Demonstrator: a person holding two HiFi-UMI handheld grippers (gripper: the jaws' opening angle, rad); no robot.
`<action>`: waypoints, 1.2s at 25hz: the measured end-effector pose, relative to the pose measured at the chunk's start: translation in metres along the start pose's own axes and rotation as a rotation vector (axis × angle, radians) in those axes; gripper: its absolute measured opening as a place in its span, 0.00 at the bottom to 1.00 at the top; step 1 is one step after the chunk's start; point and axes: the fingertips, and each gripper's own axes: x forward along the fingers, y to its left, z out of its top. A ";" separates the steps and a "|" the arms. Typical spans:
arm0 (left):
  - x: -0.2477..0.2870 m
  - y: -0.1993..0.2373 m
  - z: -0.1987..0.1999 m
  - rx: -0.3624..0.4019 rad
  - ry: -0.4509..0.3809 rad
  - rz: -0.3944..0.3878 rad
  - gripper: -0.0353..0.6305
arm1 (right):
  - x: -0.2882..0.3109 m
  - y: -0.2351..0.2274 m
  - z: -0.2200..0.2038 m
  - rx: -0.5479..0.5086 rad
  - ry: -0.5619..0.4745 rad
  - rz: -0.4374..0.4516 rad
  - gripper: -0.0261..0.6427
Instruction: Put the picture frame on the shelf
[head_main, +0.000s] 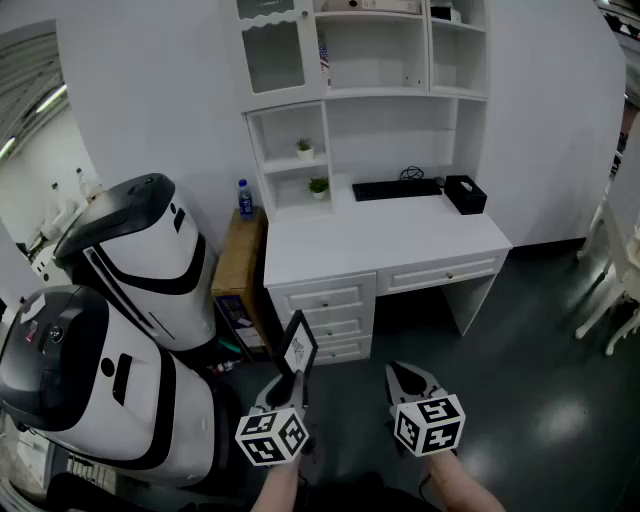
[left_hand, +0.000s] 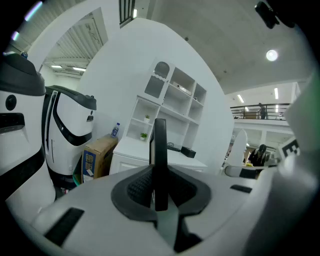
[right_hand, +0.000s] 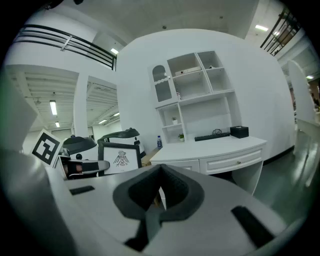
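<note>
My left gripper is shut on a black picture frame, held upright and edge-on in the left gripper view, where the picture frame stands between the jaws. In the right gripper view the picture frame shows its white print with a dark bird emblem. My right gripper is shut with nothing in it, beside the left one over the dark floor. The white shelf unit rises over the white desk ahead; both grippers are well short of it.
On the desk lie a black keyboard and a black box. Two small potted plants sit in the left cubbies. A cardboard box with a blue bottle stands left of the desk. Large white robots crowd the left; a white chair at right.
</note>
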 end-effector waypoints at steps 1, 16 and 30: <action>0.001 -0.002 0.001 -0.002 -0.002 -0.002 0.14 | 0.000 -0.001 0.001 -0.004 0.000 0.001 0.04; 0.023 -0.017 0.000 -0.002 -0.005 -0.004 0.14 | 0.004 -0.030 -0.006 0.060 0.013 0.009 0.04; 0.043 -0.025 0.016 0.007 -0.043 0.028 0.14 | 0.018 -0.047 -0.001 0.083 0.018 0.077 0.04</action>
